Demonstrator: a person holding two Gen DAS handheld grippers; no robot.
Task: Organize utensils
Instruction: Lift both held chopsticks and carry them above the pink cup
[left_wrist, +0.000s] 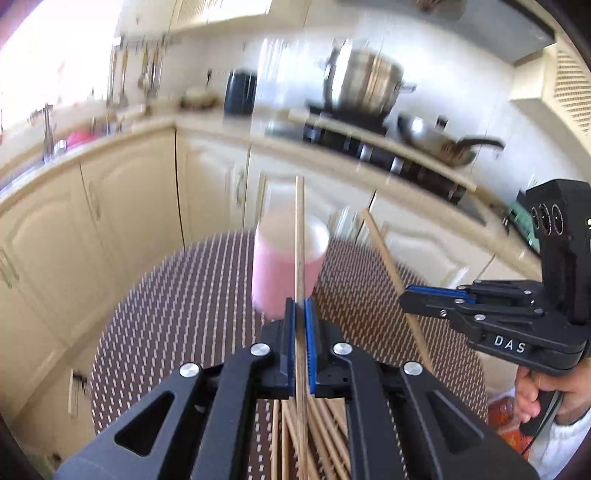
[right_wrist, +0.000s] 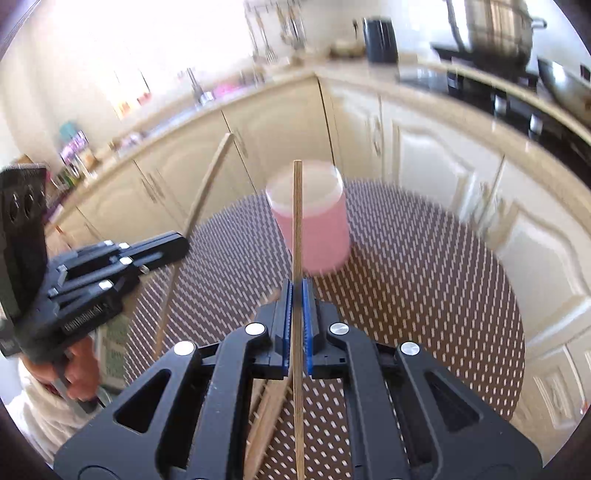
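Observation:
In the left wrist view my left gripper (left_wrist: 300, 308) is shut on a wooden chopstick (left_wrist: 300, 229) that points up and away in front of the pink cup (left_wrist: 284, 269). The cup stands on the round brown patterned table (left_wrist: 177, 302). At the right, my right gripper (left_wrist: 408, 299) holds a second chopstick (left_wrist: 388, 262) at a slant. In the right wrist view my right gripper (right_wrist: 297, 288) is shut on its chopstick (right_wrist: 297, 221), with the pink cup (right_wrist: 321, 232) just behind. My left gripper (right_wrist: 183, 242) with its chopstick (right_wrist: 201, 203) shows at the left. Several loose chopsticks (left_wrist: 321, 432) lie under the grippers.
Cream cabinets (left_wrist: 122, 206) and a countertop curve around the table. A steel pot (left_wrist: 362, 85) and a wok (left_wrist: 439, 142) sit on the black stove at the back right. A dark canister (left_wrist: 240, 92) and a sink tap (left_wrist: 48, 129) stand on the counter. A person's hand (left_wrist: 535, 398) grips the right handle.

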